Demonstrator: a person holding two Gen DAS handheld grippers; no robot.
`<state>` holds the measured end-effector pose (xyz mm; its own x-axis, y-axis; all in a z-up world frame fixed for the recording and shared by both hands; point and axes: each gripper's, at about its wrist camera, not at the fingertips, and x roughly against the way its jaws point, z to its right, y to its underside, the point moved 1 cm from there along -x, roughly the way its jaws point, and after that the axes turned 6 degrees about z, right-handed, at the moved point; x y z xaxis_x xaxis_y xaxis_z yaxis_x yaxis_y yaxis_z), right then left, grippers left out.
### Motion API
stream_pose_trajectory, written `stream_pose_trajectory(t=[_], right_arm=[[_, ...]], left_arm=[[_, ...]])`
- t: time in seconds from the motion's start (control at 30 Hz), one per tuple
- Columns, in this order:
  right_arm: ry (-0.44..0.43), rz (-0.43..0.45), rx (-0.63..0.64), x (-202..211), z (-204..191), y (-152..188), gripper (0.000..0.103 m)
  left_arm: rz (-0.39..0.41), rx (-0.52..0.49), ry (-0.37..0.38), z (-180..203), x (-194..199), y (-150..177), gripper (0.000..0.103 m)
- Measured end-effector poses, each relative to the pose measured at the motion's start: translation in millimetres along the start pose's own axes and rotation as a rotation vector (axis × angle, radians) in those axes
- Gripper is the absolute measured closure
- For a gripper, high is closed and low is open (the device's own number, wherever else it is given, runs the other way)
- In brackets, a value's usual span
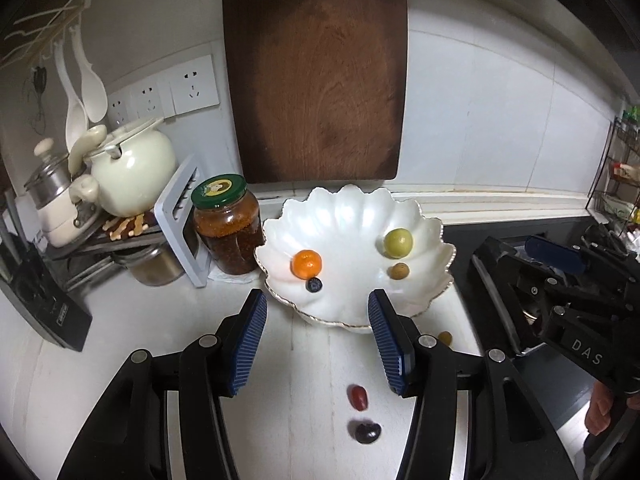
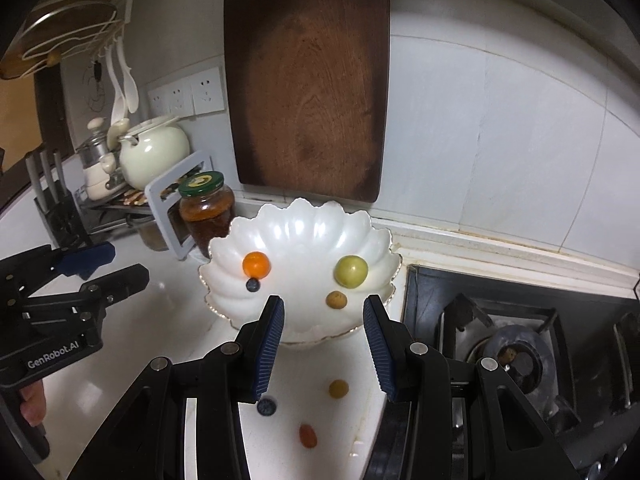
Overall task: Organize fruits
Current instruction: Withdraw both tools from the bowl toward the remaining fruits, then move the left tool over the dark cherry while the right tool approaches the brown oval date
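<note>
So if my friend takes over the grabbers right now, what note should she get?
Left gripper: open, holding nothing. Right gripper: open, holding nothing. Both hover over the counter in front of the white bowl.

Done: the bowl holds four fruits, the orange one with a blueberry touching it, and the green one with a small brown one near it.

Left: three fruits on the counter in the right wrist view, a blueberry, a yellow-brown one and a red one.

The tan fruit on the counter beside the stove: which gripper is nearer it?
Right. The tan fruit lies between the right gripper's fingers; the left gripper is off to its left.
</note>
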<state>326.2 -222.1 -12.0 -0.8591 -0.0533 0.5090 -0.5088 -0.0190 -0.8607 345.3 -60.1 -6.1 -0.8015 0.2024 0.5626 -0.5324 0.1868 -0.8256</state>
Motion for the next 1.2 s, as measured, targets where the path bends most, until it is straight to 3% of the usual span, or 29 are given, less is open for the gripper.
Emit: stream_pose_trajectory(t=[0.67, 1.2], right_arm=[[-0.055, 0.000, 0.007, 38.9, -7.4, 39.2, 0.061], [-0.122, -0.164, -0.024, 25.7, -10.5, 89.8, 0.061]], left_arm=[[0.011, 0.005, 0.035, 16.2, 38.0, 46.4, 0.050], [-0.107, 0.038, 0.093, 28.2, 26.6, 95.6, 0.050]])
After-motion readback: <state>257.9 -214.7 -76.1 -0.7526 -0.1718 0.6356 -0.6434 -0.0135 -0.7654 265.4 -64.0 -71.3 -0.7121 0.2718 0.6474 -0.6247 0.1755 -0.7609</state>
